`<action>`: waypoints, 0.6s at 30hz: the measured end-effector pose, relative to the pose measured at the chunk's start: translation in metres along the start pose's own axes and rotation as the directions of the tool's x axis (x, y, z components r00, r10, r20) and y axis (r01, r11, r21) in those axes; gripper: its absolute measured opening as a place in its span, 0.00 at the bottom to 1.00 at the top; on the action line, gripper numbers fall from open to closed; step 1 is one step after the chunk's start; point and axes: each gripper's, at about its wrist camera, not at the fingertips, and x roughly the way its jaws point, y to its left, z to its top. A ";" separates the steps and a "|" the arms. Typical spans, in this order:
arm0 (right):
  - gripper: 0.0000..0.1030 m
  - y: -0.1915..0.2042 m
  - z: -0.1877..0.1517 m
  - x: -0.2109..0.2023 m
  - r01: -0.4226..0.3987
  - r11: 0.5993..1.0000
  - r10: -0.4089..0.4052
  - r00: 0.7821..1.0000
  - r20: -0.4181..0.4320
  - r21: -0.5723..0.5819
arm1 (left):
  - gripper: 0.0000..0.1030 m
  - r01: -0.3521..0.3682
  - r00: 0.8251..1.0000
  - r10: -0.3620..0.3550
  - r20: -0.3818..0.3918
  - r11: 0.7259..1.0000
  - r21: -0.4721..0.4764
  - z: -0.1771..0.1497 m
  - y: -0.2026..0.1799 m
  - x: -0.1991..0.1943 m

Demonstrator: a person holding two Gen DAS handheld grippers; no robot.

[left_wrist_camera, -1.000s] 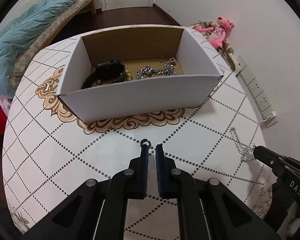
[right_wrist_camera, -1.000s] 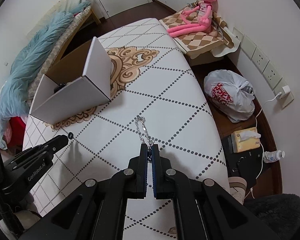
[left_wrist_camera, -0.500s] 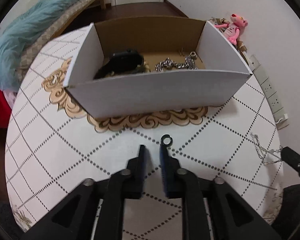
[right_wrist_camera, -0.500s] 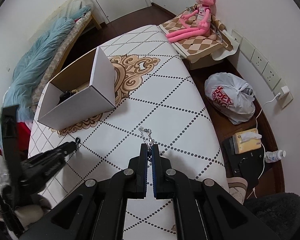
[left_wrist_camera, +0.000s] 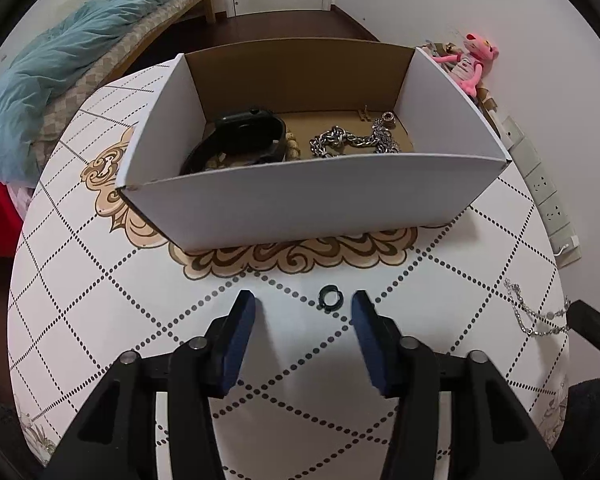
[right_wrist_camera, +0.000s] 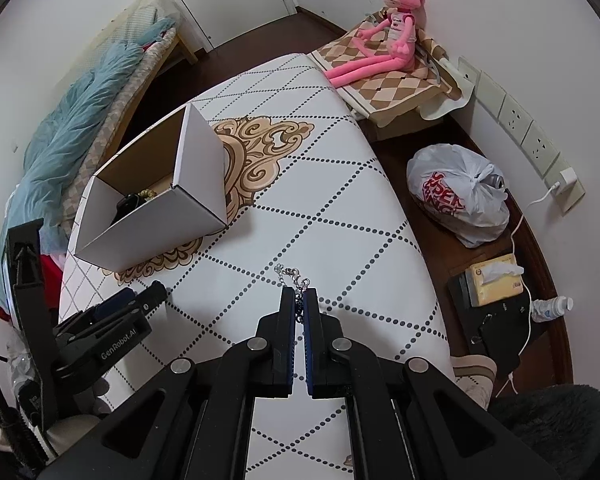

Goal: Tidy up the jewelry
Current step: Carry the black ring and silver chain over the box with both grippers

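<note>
A small dark ring (left_wrist_camera: 330, 298) lies flat on the white patterned table, between the tips of my open left gripper (left_wrist_camera: 303, 304) and nearer its right finger. Behind it stands an open white cardboard box (left_wrist_camera: 312, 196) holding a black watch (left_wrist_camera: 244, 136), a silver chain (left_wrist_camera: 352, 142) and beads. My right gripper (right_wrist_camera: 299, 295) is shut on a thin silver chain bracelet (right_wrist_camera: 290, 272), whose free end trails on the table; that bracelet also shows in the left wrist view (left_wrist_camera: 534, 312). The box (right_wrist_camera: 156, 208) stands to the left in the right wrist view, with the left gripper (right_wrist_camera: 140, 300) below it.
The table's right edge drops to the floor, where a white plastic bag (right_wrist_camera: 460, 196), a tissue box (right_wrist_camera: 494, 284) and a bottle (right_wrist_camera: 550, 308) lie. A pink plush toy (right_wrist_camera: 384, 36) sits on a checked cushion beyond the table. A bed with a blue blanket (left_wrist_camera: 60, 68) is at left.
My left gripper has opened wide and the dark ring it held now lies on the table in front of the box. My right gripper has kept its grip on the bracelet.
</note>
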 end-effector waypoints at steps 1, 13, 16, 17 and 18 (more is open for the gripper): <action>0.04 0.000 -0.001 0.001 0.000 1.000 0.000 1.000 -0.002 0.001 | 0.44 0.002 1.000 -0.002 0.004 1.000 0.002 0.000 0.000 0.000; 0.04 0.012 0.010 -0.011 -0.027 0.999 0.027 1.000 0.014 -0.020 | 0.10 0.076 0.997 -0.076 0.003 0.997 0.020 -0.003 -0.002 -0.012; 0.04 0.027 0.023 -0.031 -0.061 0.997 0.063 0.997 0.044 -0.050 | 0.09 0.098 0.995 -0.099 0.022 0.995 0.028 -0.002 0.000 -0.032; 0.04 0.033 0.029 -0.039 -0.075 0.995 0.079 0.995 0.058 -0.061 | 0.09 0.107 0.994 -0.108 0.033 0.994 0.031 0.000 0.000 -0.041; 0.04 0.040 0.036 -0.048 -0.091 0.993 0.097 0.993 0.074 -0.076 | 0.10 0.118 0.992 -0.119 0.048 0.992 0.035 0.003 0.001 -0.051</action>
